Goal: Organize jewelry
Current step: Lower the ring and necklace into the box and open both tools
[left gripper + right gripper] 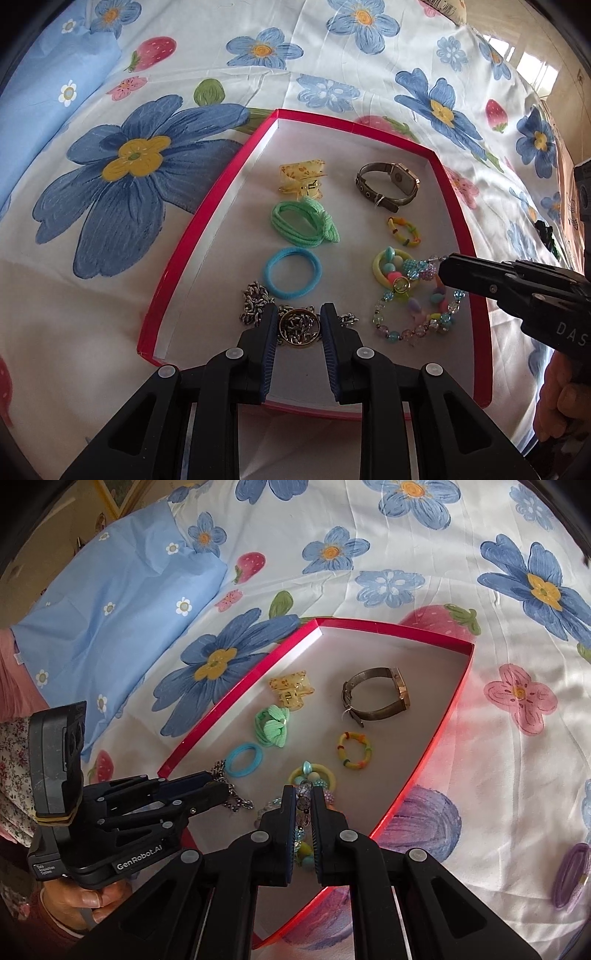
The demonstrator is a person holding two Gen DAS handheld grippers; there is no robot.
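Observation:
A shallow red box (207, 229) with a white floor lies on the flowered sheet. My left gripper (299, 317) is shut on a gold ring (299, 326) threaded on a silver chain (255, 301), low over the box's near left corner. From the right comes my right gripper (443, 267), shut on a strand of the pastel beaded bracelet (417, 317). In the right wrist view the beads (303, 801) sit pinched between my right gripper (303, 794), and the chain (236, 801) hangs from my left gripper (221, 794).
In the box lie a yellow hair claw (301, 177), a watch (388, 184), a green hair tie (306, 223), a blue hair tie (291, 272), a small striped ring (403, 230) and a yellow-green beaded ring (384, 266). A purple hair tie (570, 875) lies on the sheet.

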